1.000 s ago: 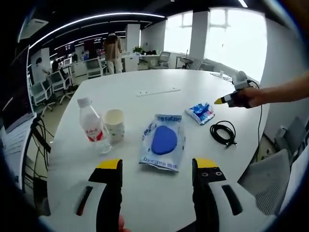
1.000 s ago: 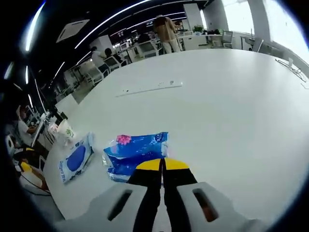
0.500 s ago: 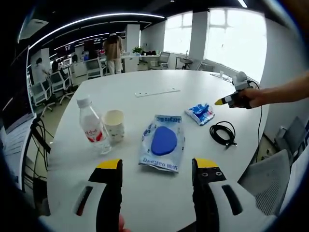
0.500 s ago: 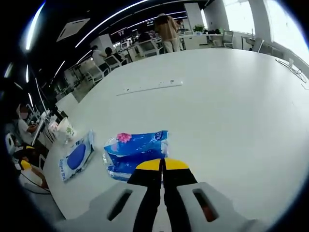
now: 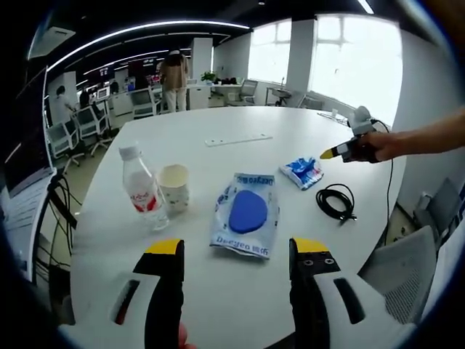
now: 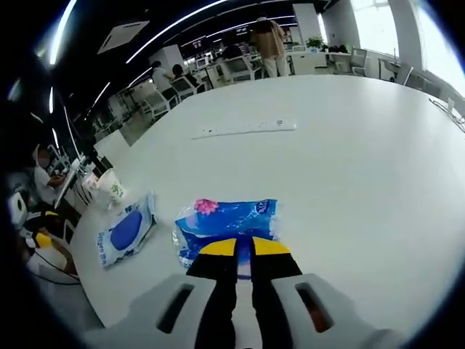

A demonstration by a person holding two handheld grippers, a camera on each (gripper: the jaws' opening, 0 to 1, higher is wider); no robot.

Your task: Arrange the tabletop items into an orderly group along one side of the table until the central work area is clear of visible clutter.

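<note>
In the left gripper view my left gripper [image 5: 236, 247] is open over the near table edge with nothing between its jaws. Ahead stand a clear water bottle [image 5: 143, 190] and a paper cup [image 5: 174, 187], close together. A flat white packet with a blue oval [image 5: 248, 212] lies in the middle. To its right lie a blue tissue pack [image 5: 304, 171] and a coiled black cable [image 5: 336, 200]. My right gripper [image 5: 340, 151], held by a hand, hovers just beyond the tissue pack. In the right gripper view, my right gripper [image 6: 245, 247] has its jaws slightly parted right at the tissue pack [image 6: 225, 219].
The round white table [image 6: 349, 167] stretches wide and bare beyond the items. A thin white strip [image 6: 243, 129] lies mid-table. The packet [image 6: 127, 231] and cup [image 6: 112, 187] sit to the left. Office chairs, desks and people are in the background.
My right gripper's jaws, touching before, now show a narrow gap, and it has shifted slightly toward the tissue pack. The left gripper and the items have stayed put.
</note>
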